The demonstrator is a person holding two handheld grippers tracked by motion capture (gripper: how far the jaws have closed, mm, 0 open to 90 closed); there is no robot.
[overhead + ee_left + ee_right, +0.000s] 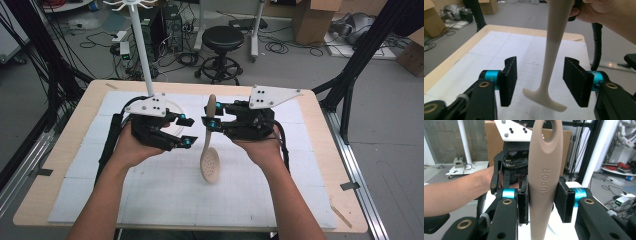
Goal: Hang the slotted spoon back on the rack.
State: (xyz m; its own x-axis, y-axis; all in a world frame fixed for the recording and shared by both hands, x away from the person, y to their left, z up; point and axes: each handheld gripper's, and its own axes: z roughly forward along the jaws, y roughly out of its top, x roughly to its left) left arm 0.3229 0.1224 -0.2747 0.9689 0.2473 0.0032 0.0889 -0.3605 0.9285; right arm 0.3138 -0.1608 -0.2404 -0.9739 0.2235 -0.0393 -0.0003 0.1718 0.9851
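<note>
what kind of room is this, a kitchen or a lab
Most likely a lab or workshop, not a kitchen: cables trail over the grey floor, cardboard boxes and a black stool stand behind the table, and black frame legs flank it.

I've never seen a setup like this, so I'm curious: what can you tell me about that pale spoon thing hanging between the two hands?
The skimmer spoon is beige, matte, plastic-looking. Its thick handle has a hanging hole at the top and raised lettering reading SUPOR. It narrows to a thin neck, then widens into a round, perforated head. It hangs upright, head down, above the white mat. The right gripper clamps the handle between its jaws. The left gripper has its jaws open on either side of the neck, not touching.
</note>
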